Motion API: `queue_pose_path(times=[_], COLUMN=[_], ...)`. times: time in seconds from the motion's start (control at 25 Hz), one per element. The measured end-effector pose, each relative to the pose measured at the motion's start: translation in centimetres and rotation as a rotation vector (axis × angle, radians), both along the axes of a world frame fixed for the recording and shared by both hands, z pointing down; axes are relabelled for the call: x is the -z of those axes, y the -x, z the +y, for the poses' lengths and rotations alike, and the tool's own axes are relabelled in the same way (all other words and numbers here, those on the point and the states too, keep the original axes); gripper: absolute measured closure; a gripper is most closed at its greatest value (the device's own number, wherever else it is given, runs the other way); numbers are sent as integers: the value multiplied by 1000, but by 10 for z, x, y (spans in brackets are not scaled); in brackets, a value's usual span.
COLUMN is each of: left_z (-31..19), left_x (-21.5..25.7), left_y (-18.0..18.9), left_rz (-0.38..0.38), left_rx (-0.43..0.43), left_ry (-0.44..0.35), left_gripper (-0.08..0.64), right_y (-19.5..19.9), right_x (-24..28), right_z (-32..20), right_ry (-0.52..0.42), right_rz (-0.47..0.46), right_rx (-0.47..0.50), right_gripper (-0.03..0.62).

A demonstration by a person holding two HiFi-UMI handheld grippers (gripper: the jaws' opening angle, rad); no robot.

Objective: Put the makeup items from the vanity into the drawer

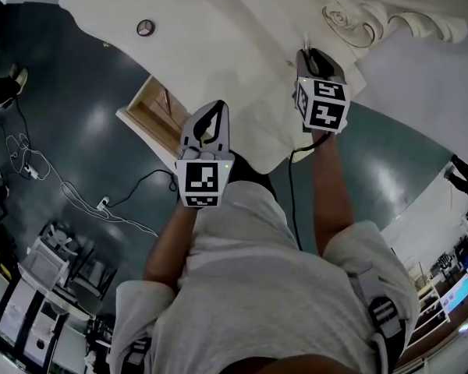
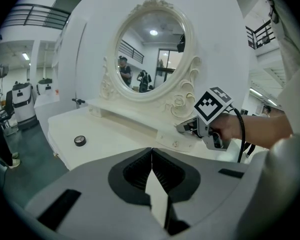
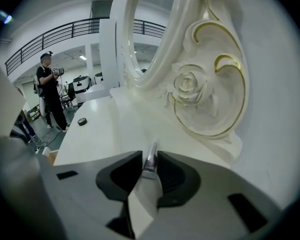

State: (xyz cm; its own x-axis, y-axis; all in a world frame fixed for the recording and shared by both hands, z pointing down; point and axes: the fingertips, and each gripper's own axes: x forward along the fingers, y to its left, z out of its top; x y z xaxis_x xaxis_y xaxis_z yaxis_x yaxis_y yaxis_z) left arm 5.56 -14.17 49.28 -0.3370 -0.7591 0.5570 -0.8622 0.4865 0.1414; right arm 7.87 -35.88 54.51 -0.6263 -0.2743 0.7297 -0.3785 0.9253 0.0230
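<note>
A slim silver makeup tube [image 3: 150,164] lies on the white vanity top [image 3: 97,129] by the foot of the carved mirror frame [image 3: 202,91]. My right gripper [image 3: 149,154] is open and straddles the tube's near end, one pad close on either side; no pad visibly presses it. In the head view this gripper [image 1: 307,54] is at the vanity's right back. My left gripper [image 2: 151,152] is shut and empty, held over the vanity's front edge [image 1: 215,106]. A small round black compact [image 1: 146,28] sits far left on the top [image 2: 80,140].
An open wooden drawer [image 1: 144,107] juts from the vanity's front at the left. The oval mirror [image 2: 152,49] stands at the back. Cables and equipment [image 1: 31,166] lie on the dark floor. A person [image 3: 50,91] stands in the room beyond.
</note>
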Motion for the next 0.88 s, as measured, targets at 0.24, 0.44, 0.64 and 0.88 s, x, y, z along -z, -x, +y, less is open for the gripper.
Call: queue_pose_path(times=[0.24,0.44,0.64,0.88], left_z=[3,10,17,28], left_x=[0,2,5,8], left_y=[-1,3,7,11], left_rz=[-3,-13,-18,-23], left_rx=[5,29,58,92], left_ry=[2,-1,-5,-11], left_gripper=[554,554,554,554], right_y=[2,7,18,30], right_x=[0,8,16,21], right_z=[4,13,29,54], right_ry=[-41,-52,-46,-30], right_rz=[11,-7,-33,-54], right_rx=[22,51,98,160], right_gripper=[511,512,511,511])
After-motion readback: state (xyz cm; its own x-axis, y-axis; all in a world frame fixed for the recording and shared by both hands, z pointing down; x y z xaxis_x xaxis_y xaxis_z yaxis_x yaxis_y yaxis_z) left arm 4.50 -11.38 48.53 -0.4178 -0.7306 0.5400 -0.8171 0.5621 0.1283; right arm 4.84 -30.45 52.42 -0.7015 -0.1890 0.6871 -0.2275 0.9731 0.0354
